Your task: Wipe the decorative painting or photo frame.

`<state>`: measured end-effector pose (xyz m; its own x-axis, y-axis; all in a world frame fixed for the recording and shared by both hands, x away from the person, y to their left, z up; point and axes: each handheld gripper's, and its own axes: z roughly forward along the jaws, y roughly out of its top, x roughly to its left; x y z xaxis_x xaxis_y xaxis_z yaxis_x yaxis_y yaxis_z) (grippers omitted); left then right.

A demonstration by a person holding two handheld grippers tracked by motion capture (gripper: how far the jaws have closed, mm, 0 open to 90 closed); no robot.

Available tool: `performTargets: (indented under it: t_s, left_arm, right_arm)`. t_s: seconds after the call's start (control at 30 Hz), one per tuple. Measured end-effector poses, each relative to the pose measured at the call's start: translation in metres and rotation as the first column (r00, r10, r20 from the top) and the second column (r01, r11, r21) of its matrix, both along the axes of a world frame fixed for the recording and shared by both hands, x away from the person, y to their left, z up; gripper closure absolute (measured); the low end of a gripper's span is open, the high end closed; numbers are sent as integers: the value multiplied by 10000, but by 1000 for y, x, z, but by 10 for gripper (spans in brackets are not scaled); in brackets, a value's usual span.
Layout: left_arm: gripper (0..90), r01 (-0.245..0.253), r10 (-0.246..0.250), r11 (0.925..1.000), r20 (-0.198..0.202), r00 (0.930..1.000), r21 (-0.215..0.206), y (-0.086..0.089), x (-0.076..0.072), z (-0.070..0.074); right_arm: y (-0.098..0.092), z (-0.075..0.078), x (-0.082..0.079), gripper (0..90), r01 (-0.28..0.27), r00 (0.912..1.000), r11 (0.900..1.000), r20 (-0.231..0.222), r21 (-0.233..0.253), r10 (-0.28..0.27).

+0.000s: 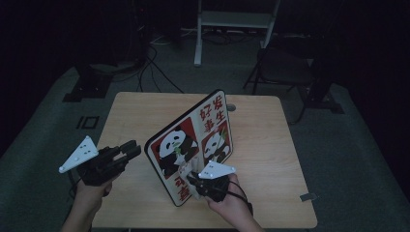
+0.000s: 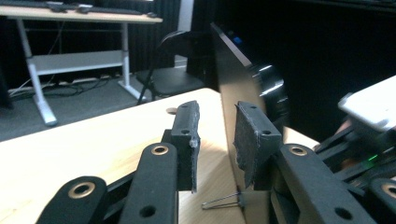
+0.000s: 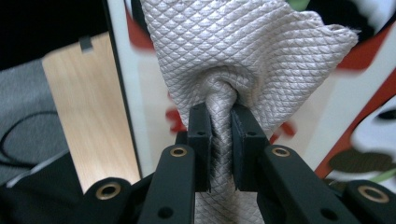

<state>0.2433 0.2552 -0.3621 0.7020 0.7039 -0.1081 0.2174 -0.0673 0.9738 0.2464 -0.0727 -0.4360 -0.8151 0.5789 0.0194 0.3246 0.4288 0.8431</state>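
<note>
A panda picture board (image 1: 203, 130) with red characters stands upright and angled on the wooden table (image 1: 140, 116). My right gripper (image 1: 192, 180) is at the board's lower front face, shut on a pale quilted cloth (image 1: 186, 168). In the right gripper view the cloth (image 3: 233, 42) bunches between the jaws (image 3: 222, 112) and lies against the picture (image 3: 140, 93). My left gripper (image 1: 134, 149) is open beside the board's left edge. In the left gripper view its pads (image 2: 217, 109) stand apart just in front of the board's black back edge (image 2: 236, 74).
A thin wire foot (image 2: 224, 201) sticks out at the board's base. A cable hole (image 1: 231, 107) lies behind the board. Beyond the table stand a dark chair (image 1: 285, 67) and a white desk frame (image 1: 232, 21), with cables (image 1: 159, 67) on the floor.
</note>
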Motion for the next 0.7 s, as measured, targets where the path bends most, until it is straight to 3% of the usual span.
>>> performTargets:
  t_s: [0.1,0.13,0.17,0.2,0.23,0.27,0.3,0.33,0.37,0.4,0.43,0.5,0.7]
  left_arm:
    - [705,-124,126,9999,-301,9995,62,-1,9,-9]
    - [699,-124,126,9999,-301,9995,62,-1,9,-9]
    - [693,-99,104,9999,-421,9991,136,-3,12,-14]
    - [692,-99,104,9999,-421,9991,136,-3,12,-14]
    - [669,-56,63,9999,-574,9983,125,-5,14,-17]
    - [670,-56,63,9999,-574,9983,125,-5,14,-17]
    - [670,16,-8,9999,-536,9986,162,-8,15,-19]
    - [670,16,-8,9999,-536,9986,162,-8,15,-19]
    - [670,92,-80,9997,-495,9987,232,-11,14,-19]
    - [669,92,-80,9997,-495,9987,232,-11,14,-19]
    - [669,147,-138,9997,-455,9989,197,-12,12,-18]
    - [662,233,-225,9995,-369,9991,232,-14,11,-17]
    - [651,403,-395,9988,-292,9988,274,-16,8,-15]
  right_arm:
    - [-1,23,3,800,61,9990,9984,440,560,-86]
    - [-1,23,3,800,61,9990,9984,440,560,-86]
    - [0,36,4,799,9,9977,9960,670,899,-70]
    - [0,36,4,799,9,9977,9960,670,899,-70]
    - [2,50,5,799,-74,9957,9928,930,1193,-38]
    - [2,50,5,799,-74,9957,9928,930,1193,-38]
    - [6,64,5,800,-204,9922,9892,1243,1455,22]
    - [6,64,5,800,-204,9922,9892,1243,1455,22]
    - [11,78,5,799,-389,9884,9851,1515,1675,133]
    - [11,78,5,799,-389,9884,9851,1515,1675,133]
    - [17,89,4,799,-537,9843,9822,1754,1802,216]
    - [24,97,5,799,-694,9810,9791,1915,1911,321]
    - [45,110,4,799,-1074,9747,9758,2136,1903,656]
